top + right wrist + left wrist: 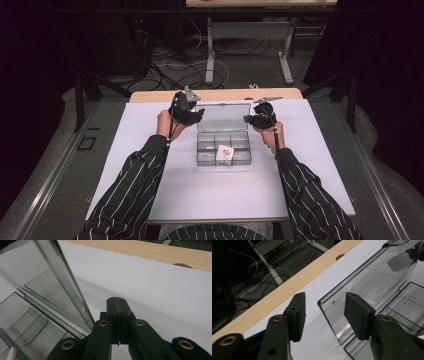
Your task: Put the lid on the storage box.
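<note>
We see a clear plastic compartment box (223,141) mid-table on the white mat (150,185), lid (223,116) standing upright at the far side. Small white packet (224,153) sits in a front compartment.

L gripper (198,114) is at the lid's left edge. In the left gripper view (325,312) jaws are apart, straddling the lid's corner w/o pressing, so released.

R gripper (246,119) is at the lid's right edge. In the right gripper view (118,307) jaws are clenched together, nothing between, just beside the lid.

Wooden table edge (150,95) shows past the mat.
</note>
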`<state>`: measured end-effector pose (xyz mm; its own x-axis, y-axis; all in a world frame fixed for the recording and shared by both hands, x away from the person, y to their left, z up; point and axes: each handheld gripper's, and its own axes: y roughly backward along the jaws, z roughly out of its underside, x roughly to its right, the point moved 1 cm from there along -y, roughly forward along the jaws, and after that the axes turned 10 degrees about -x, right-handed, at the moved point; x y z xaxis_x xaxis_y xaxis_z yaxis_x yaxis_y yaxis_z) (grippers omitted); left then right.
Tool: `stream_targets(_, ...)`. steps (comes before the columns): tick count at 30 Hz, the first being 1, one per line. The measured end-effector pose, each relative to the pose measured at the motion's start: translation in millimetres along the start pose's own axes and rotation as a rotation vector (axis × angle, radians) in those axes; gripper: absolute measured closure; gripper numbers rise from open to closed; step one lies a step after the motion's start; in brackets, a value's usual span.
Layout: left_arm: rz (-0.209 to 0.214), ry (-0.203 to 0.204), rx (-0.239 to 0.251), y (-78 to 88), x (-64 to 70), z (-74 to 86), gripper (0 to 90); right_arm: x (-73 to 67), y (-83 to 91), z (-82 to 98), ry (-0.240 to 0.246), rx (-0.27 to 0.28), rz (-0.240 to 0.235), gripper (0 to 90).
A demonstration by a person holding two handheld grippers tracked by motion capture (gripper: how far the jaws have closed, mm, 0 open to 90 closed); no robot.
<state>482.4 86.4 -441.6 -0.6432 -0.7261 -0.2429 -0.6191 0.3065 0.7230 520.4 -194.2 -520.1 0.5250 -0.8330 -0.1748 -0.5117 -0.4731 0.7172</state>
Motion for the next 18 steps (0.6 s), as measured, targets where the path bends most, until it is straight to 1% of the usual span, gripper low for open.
stream_targets(1,0.001,-0.009,0.005,1.6,0.9,0.2,60.4,0.4,0.1,0.1,0.003,0.000,0.001,90.0)
stream_targets(5,-0.005,-0.016,0.021,4.2,4.2,2.6,66.2,1.9,4.5,0.7,0.013,0.005,0.003,90.0)
stream_targets(6,0.007,-0.014,0.023,5.5,3.3,3.6,67.1,2.0,7.1,0.8,0.018,0.005,0.009,90.0)
stream_targets(7,0.019,0.001,0.024,6.5,3.6,5.0,67.7,1.6,10.5,1.2,0.016,-0.003,0.010,90.0)
stream_targets(8,0.027,0.000,0.032,7.1,3.2,5.8,68.2,1.5,14.6,1.3,0.019,-0.004,0.011,90.0)
stream_targets(9,0.034,0.000,0.038,7.7,3.5,6.7,68.7,1.2,19.3,1.6,0.027,-0.010,0.020,90.0)
stream_targets(10,0.033,-0.006,0.035,8.9,3.3,7.7,69.0,1.2,24.1,2.5,0.045,-0.018,0.027,90.0)
stream_targets(11,0.038,0.003,0.041,9.6,4.1,8.7,69.3,0.7,29.3,3.5,0.061,-0.021,0.035,88.9)
stream_targets(12,0.044,0.010,0.046,10.2,5.0,9.7,69.6,-0.5,34.4,5.1,0.068,-0.031,0.032,86.7)
stream_targets(13,0.046,-0.001,0.046,11.3,4.4,10.4,69.9,-1.6,39.5,6.6,0.075,-0.043,0.034,84.4)
stream_targets(14,0.050,-0.004,0.047,12.0,4.3,11.1,70.1,-1.6,43.9,7.9,0.088,-0.050,0.029,83.0)
stream_targets(15,0.051,0.001,0.052,12.4,4.6,12.0,70.4,-2.6,48.0,8.6,0.090,-0.051,0.030,81.1)
stream_targets(16,0.049,-0.004,0.050,13.3,4.2,12.5,70.5,-3.6,51.8,9.0,0.101,-0.060,0.038,78.3)
stream_targets(17,0.057,0.009,0.057,13.4,5.7,13.6,70.6,-5.3,54.6,9.3,0.104,-0.065,0.026,74.8)
stream_targets(18,0.057,0.008,0.055,14.2,5.7,14.2,70.8,-7.0,57.4,9.2,0.110,-0.062,0.015,72.4)
